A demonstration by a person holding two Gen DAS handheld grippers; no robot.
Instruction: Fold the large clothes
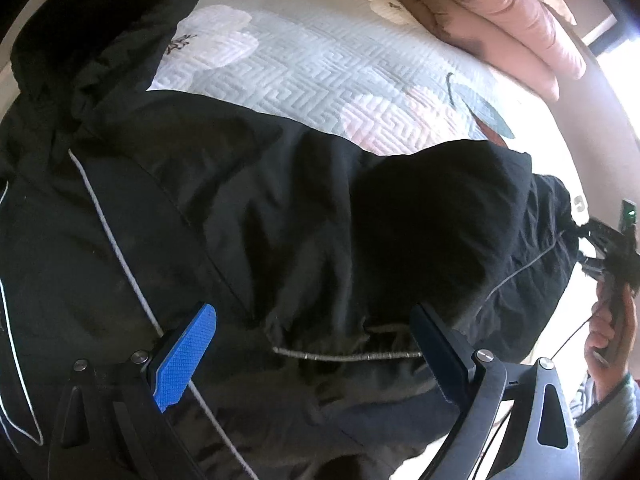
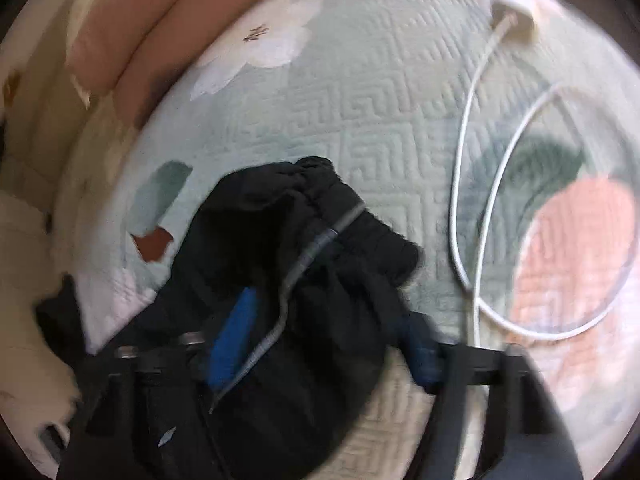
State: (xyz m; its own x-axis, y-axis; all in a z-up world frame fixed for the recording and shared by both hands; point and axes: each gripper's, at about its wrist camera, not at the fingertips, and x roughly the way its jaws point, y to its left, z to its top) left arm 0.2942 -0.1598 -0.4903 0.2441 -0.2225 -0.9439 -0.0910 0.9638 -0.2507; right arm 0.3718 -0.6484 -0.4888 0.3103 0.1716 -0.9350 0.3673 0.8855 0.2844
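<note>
While my left gripper (image 1: 316, 360) hangs with its blue pads spread wide over the black jacket (image 1: 224, 216), I see no fabric pinched between them, only the grey piping line running across the gap low in the left wrist frame. The jacket covers the lower half of that frame on the quilted bedspread (image 1: 312, 64). My right gripper (image 2: 320, 344) has a bunched fold of jacket between its fingers; blur hides whether they press it.

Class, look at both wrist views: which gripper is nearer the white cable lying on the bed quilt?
Right. The right gripper sits beside the white cable; the left gripper is over the black jacket, with no cable visible.
</note>
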